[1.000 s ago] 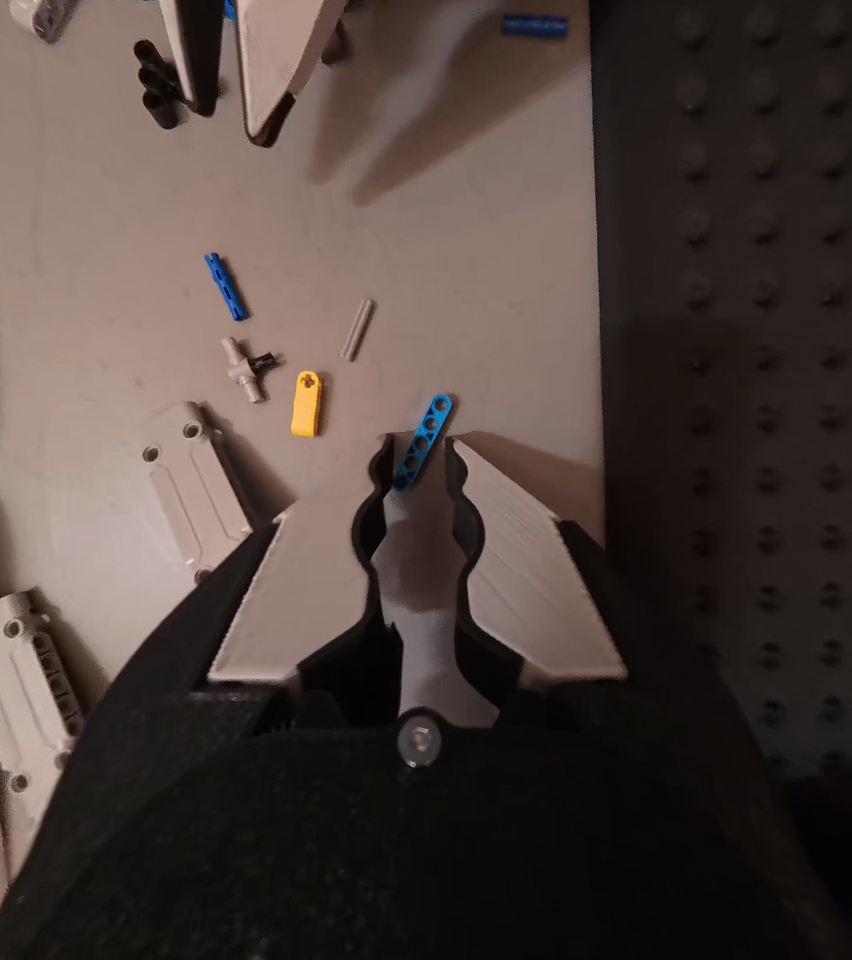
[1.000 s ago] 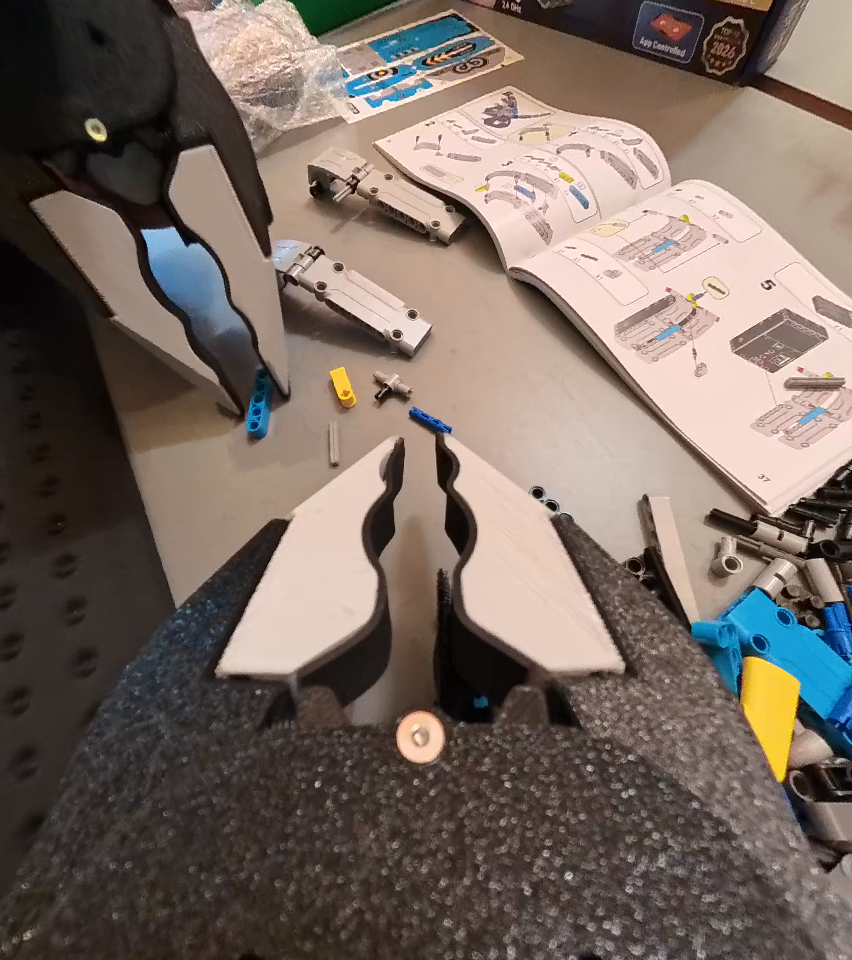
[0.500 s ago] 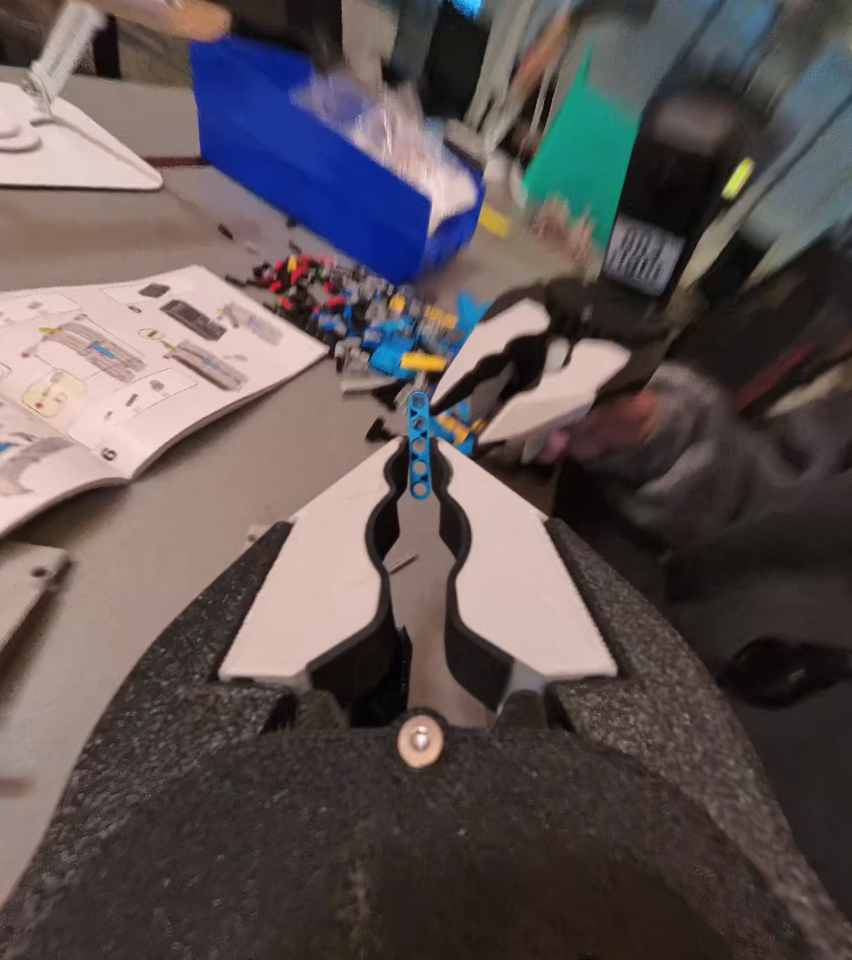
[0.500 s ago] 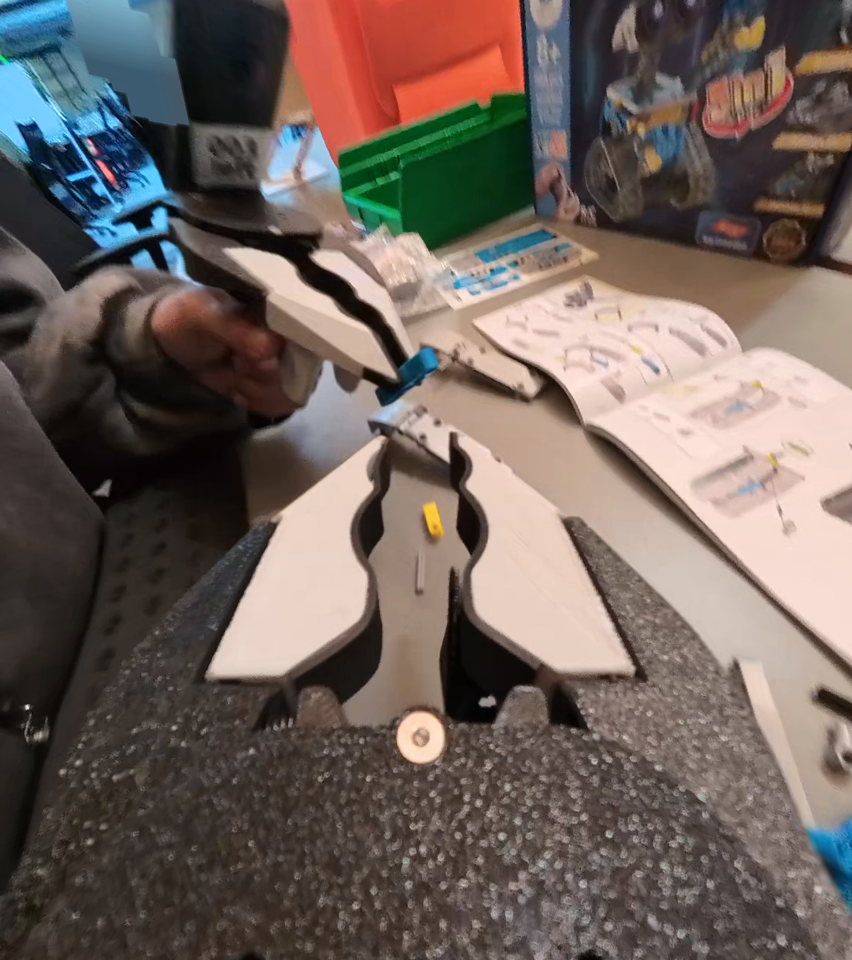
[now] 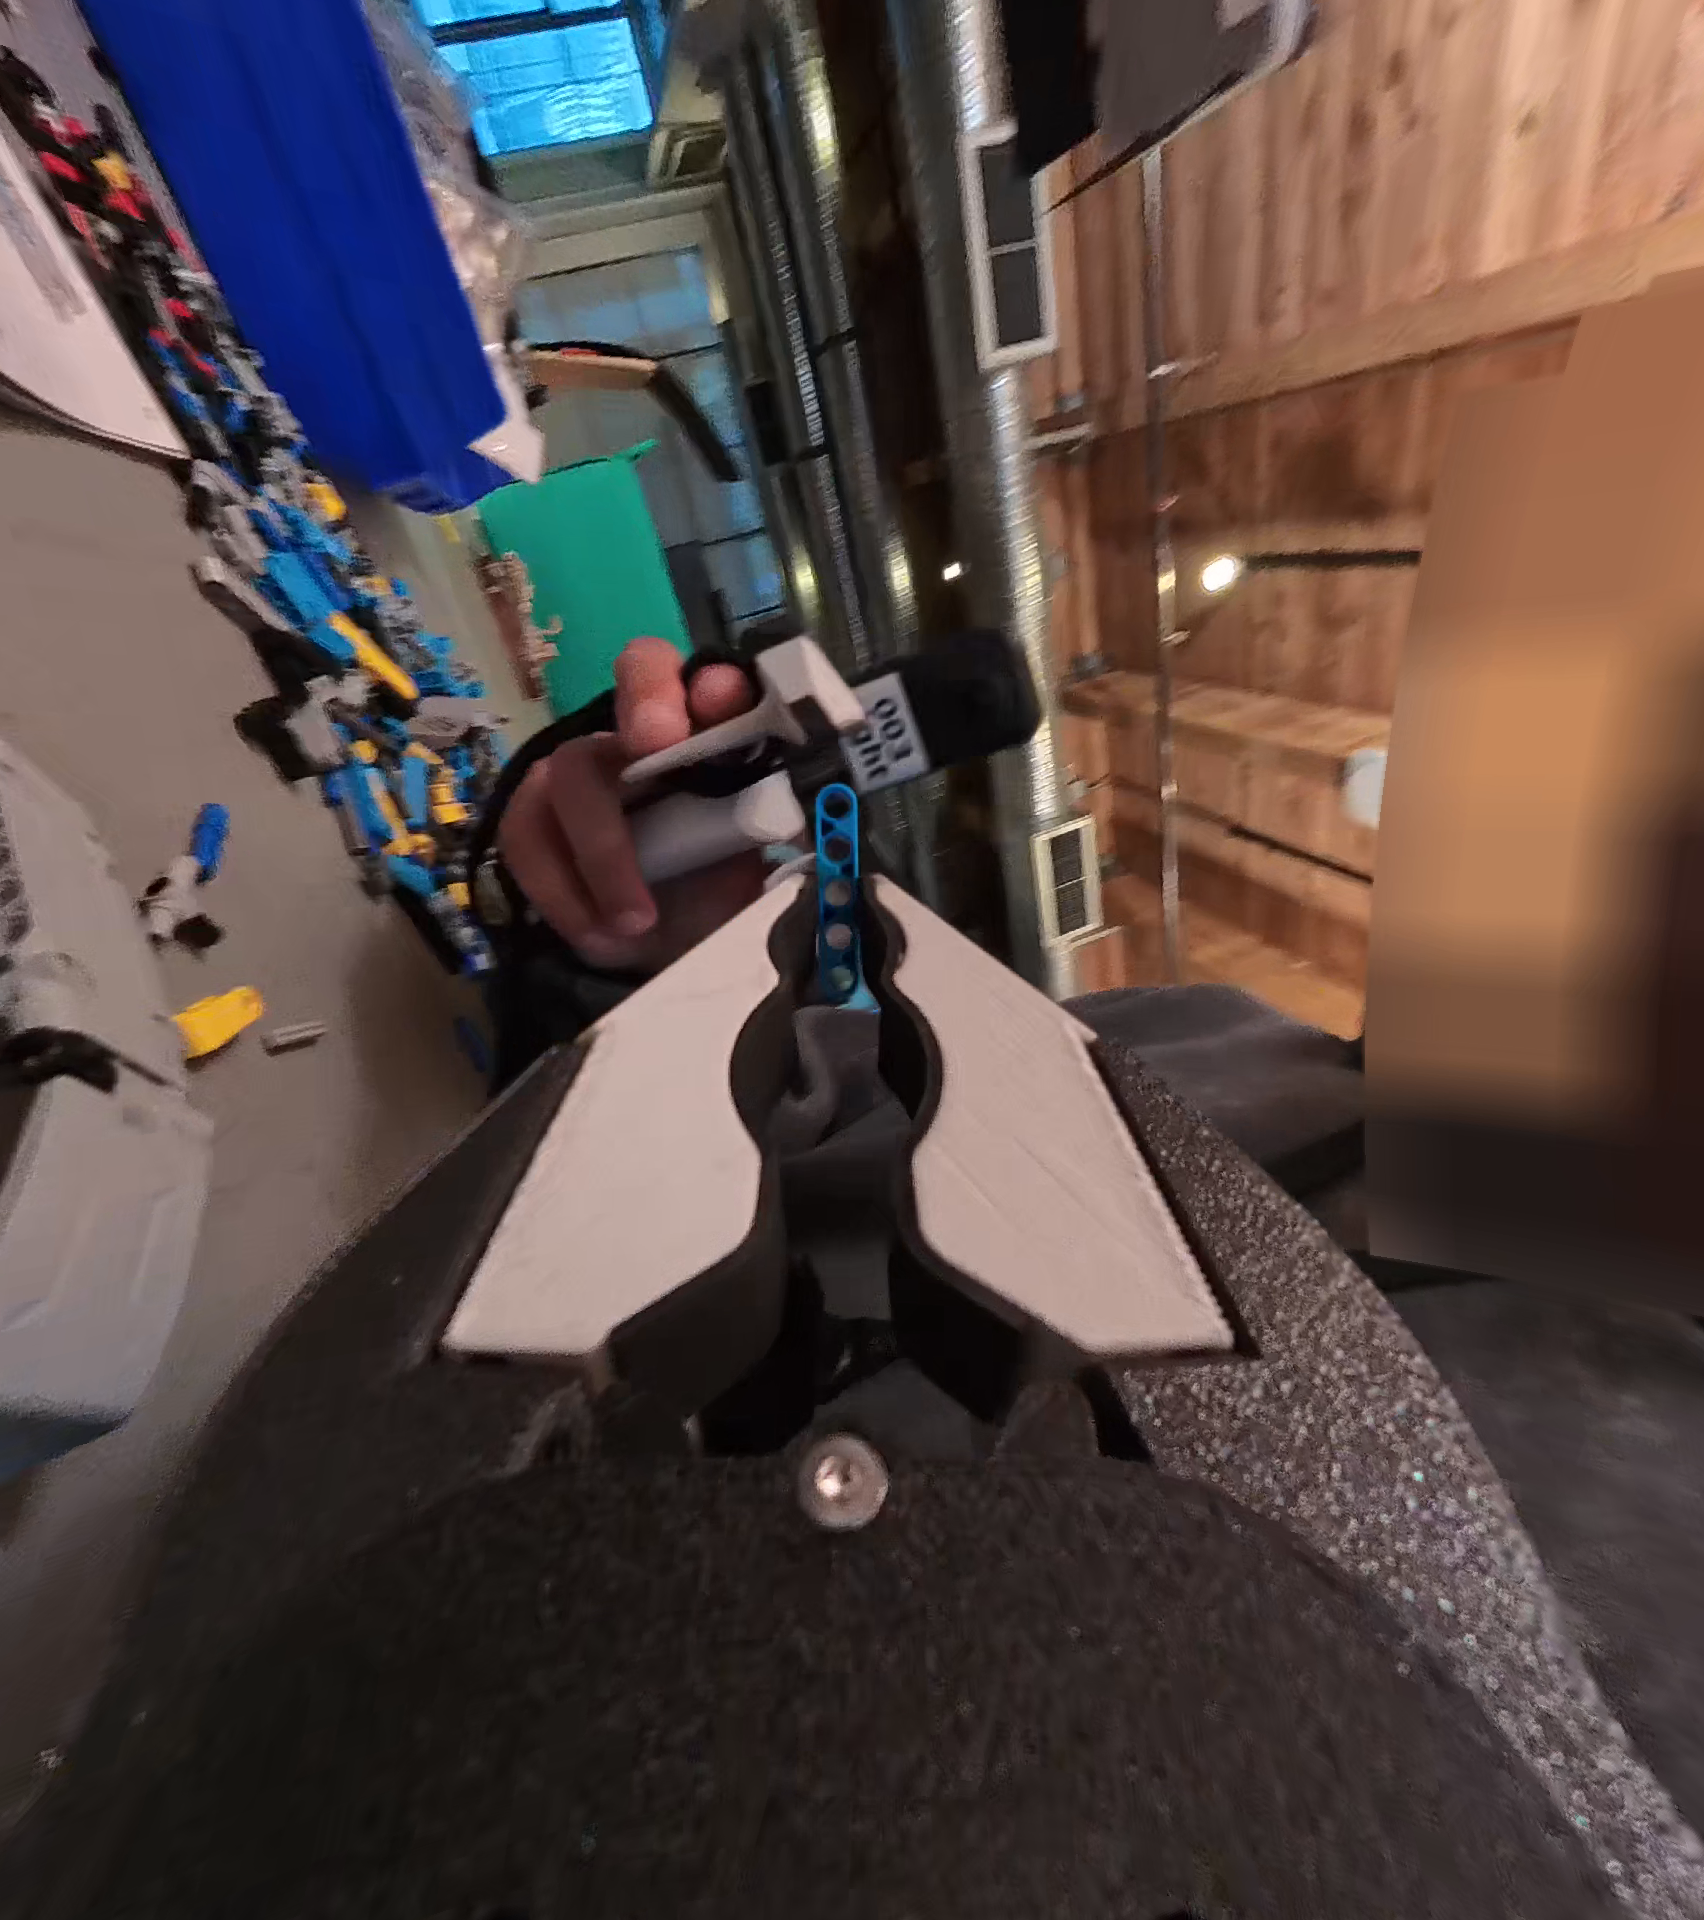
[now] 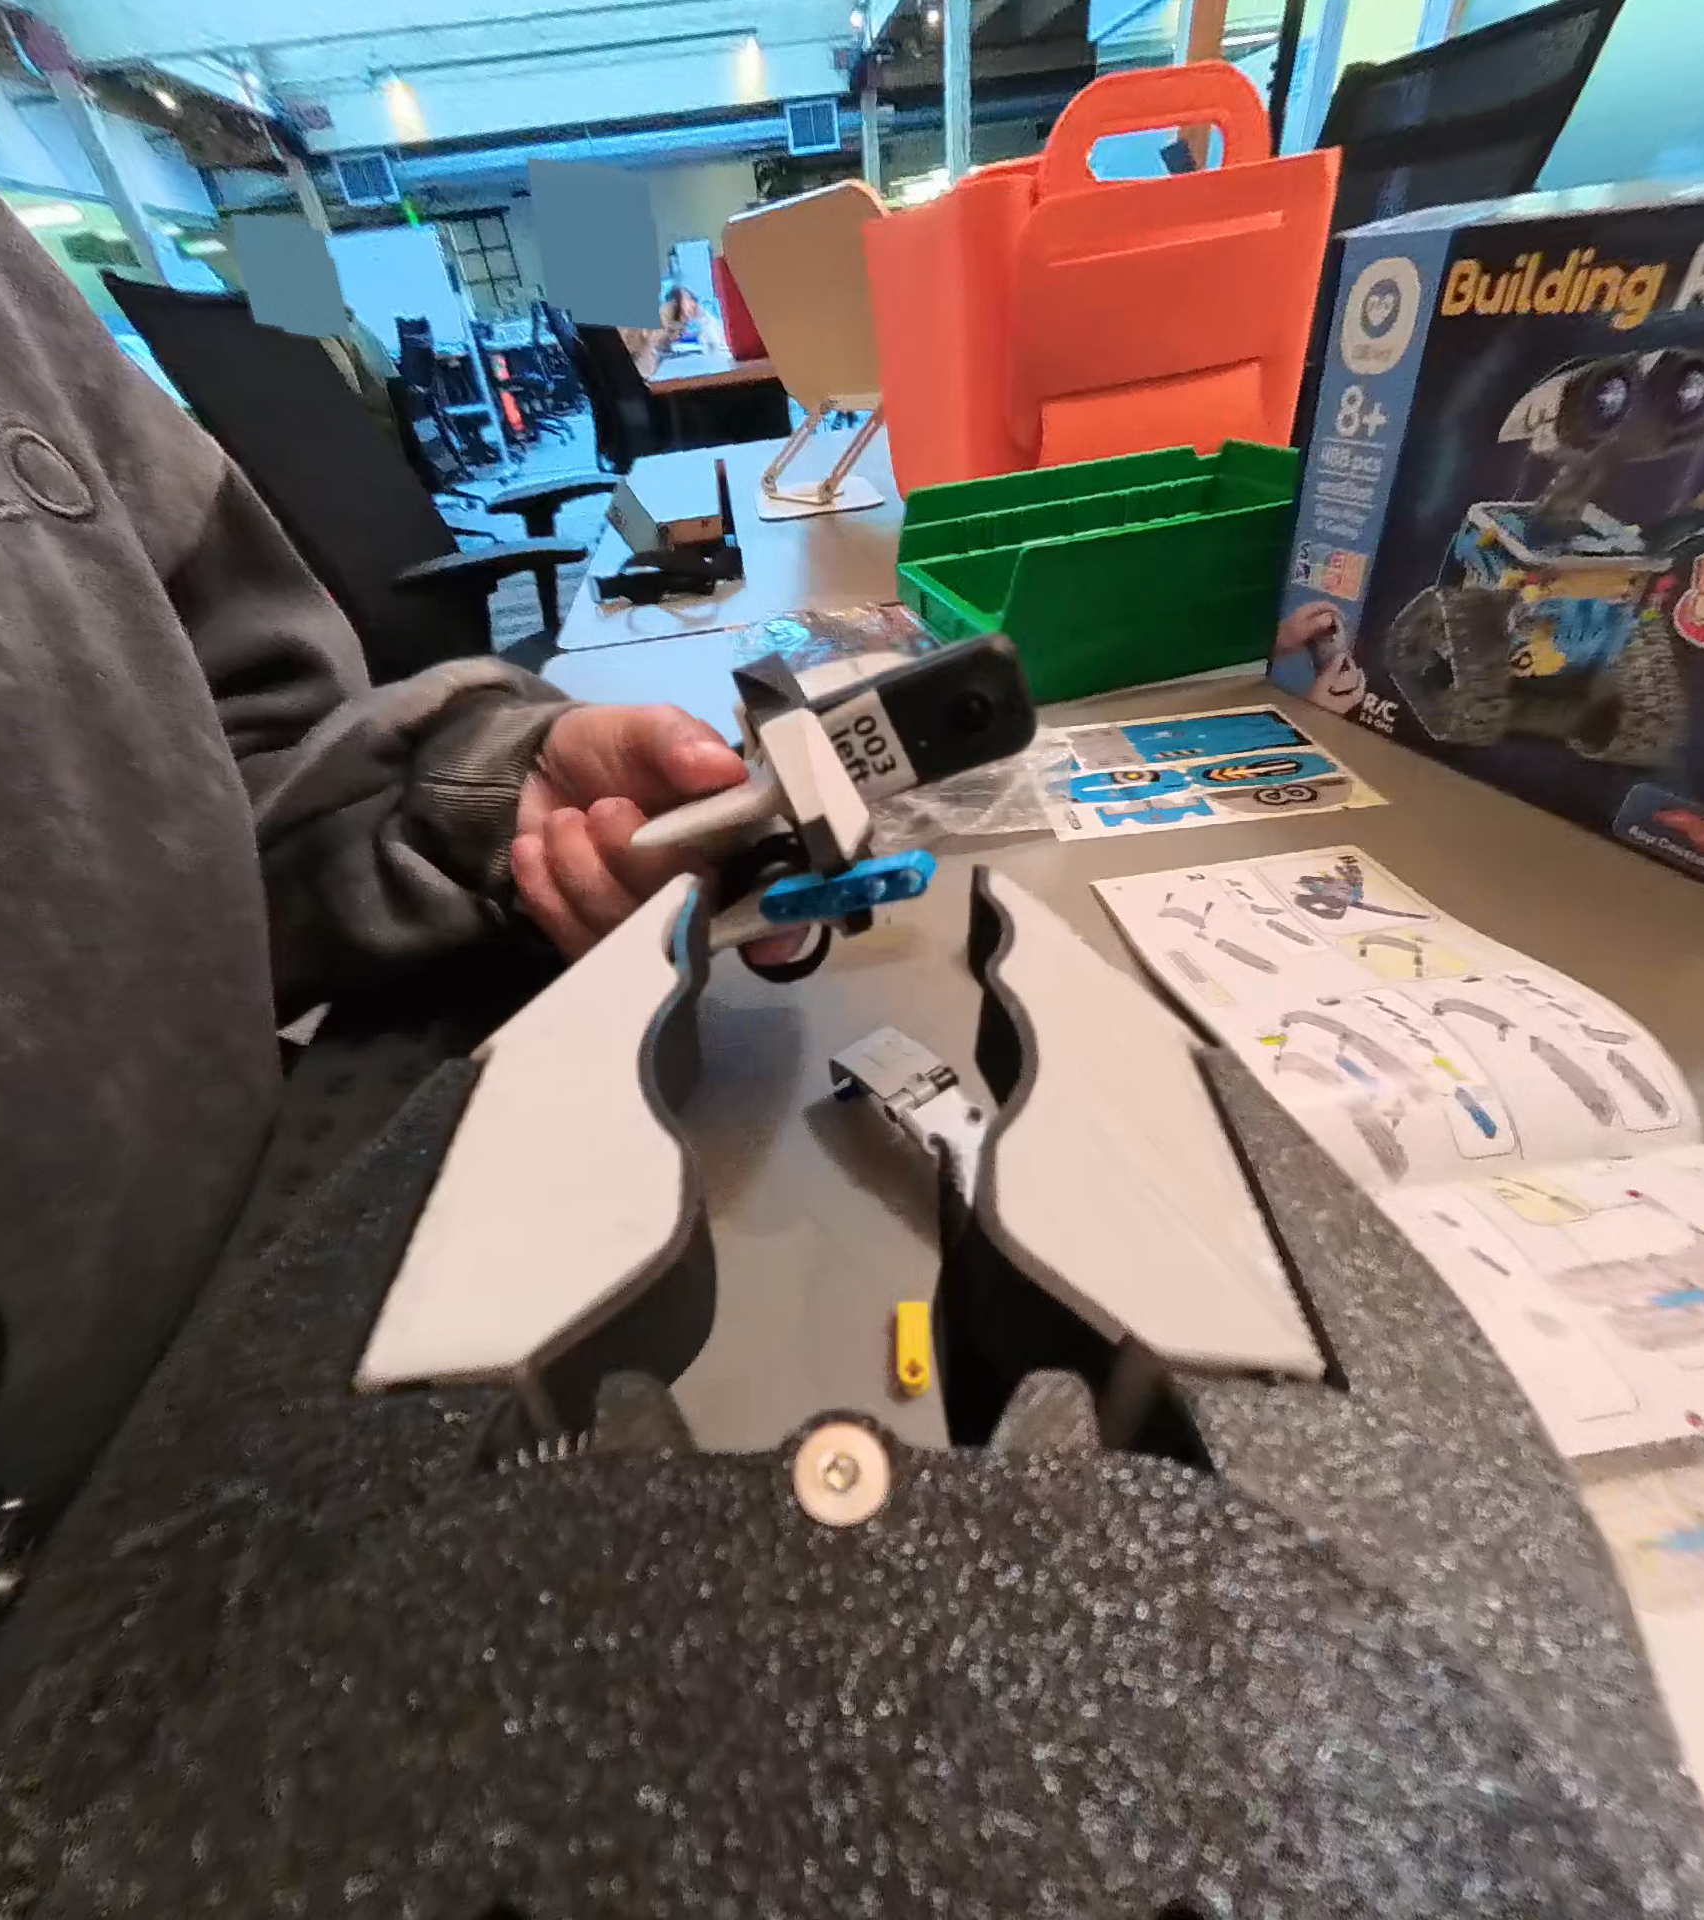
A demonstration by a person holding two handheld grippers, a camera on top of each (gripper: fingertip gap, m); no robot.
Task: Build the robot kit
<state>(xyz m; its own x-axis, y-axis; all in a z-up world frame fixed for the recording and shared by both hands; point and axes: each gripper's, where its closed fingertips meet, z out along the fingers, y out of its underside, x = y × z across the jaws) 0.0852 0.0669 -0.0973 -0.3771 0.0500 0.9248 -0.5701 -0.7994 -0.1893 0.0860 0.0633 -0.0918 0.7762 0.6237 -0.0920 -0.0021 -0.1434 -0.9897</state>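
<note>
My left gripper (image 5: 840,896) pinches a slim blue plastic beam with round holes (image 5: 835,896), raised off the table; my right gripper (image 6: 832,914) gapes empty just beside it.

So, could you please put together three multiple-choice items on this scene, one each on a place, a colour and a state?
1. Where is the blue beam?
A. Flat on the table
B. Clamped in the left tool, off the table
C. On the open booklet

2. What colour is the bin beside the orange bag?
A. Green
B. Red
C. Yellow

3. How does the right tool stand?
A. Shut on a yellow piece
B. Shut on nothing
C. Open and empty

Answers:
1 B, as the left wrist view shows the beam pinched between the fingertips and sticking out into the air.
2 A, as the right wrist view shows a green bin in front of the bag.
3 C, as a wide gap shows between its fingers, with nothing gripped.
</note>
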